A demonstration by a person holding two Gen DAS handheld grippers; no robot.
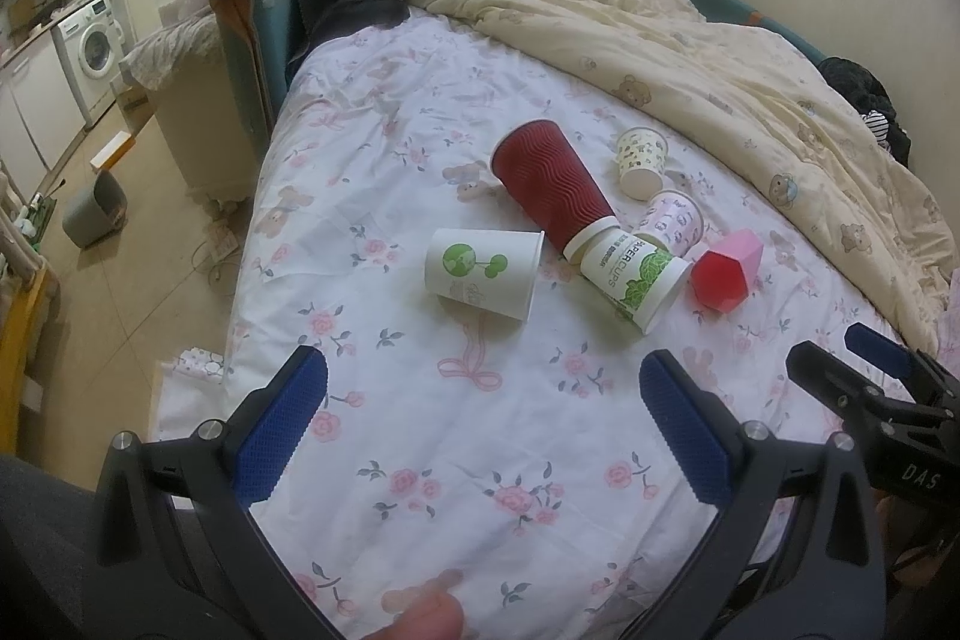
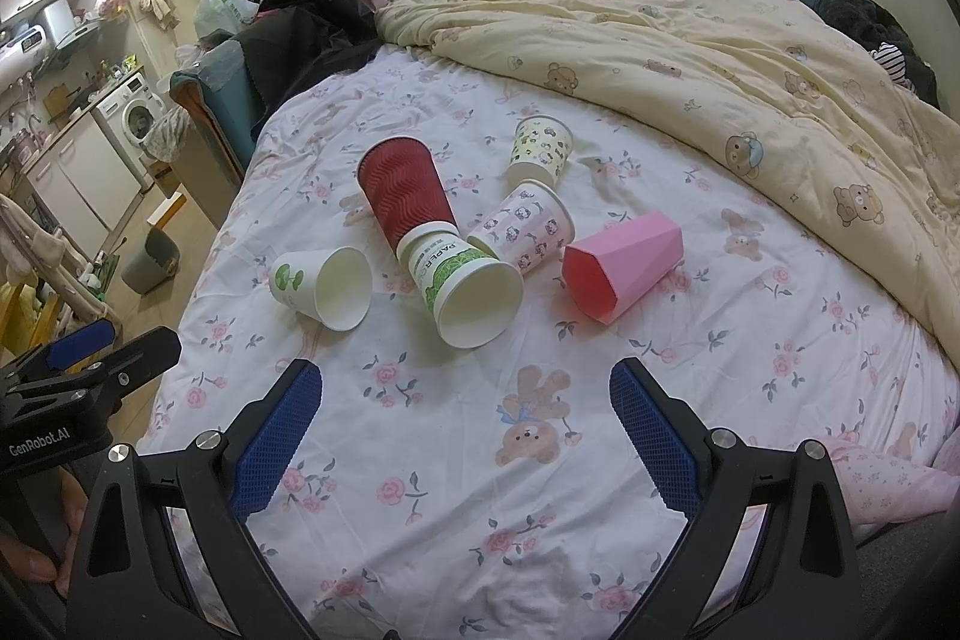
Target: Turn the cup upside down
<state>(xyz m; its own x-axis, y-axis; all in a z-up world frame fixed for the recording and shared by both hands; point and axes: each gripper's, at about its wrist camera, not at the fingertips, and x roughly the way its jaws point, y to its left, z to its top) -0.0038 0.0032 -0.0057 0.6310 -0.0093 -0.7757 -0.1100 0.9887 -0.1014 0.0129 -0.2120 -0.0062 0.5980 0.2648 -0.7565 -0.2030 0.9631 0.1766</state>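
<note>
Several cups lie on their sides on the floral bedsheet [image 1: 420,430]. A white cup with a green tree print [image 1: 483,274] [image 2: 321,286] lies nearest the left. A red ribbed cup [image 1: 549,181] [image 2: 405,196] touches a white and green paper cup [image 1: 636,277] [image 2: 465,289]. A pink faceted cup [image 1: 726,271] [image 2: 624,262] lies at the right. A pink patterned cup [image 1: 672,220] [image 2: 528,226] and a yellowish patterned cup [image 1: 642,160] [image 2: 540,148] lie behind. My left gripper [image 1: 480,430] is open and empty, short of the cups. My right gripper [image 2: 465,436] is open and empty too.
A cream bear-print duvet [image 2: 720,58] is bunched along the back and right of the bed. Dark clothes [image 2: 300,34] pile at the bed's far left corner. The bed's left edge drops to a floor with a grey bin [image 1: 93,214] and a washing machine [image 1: 90,40].
</note>
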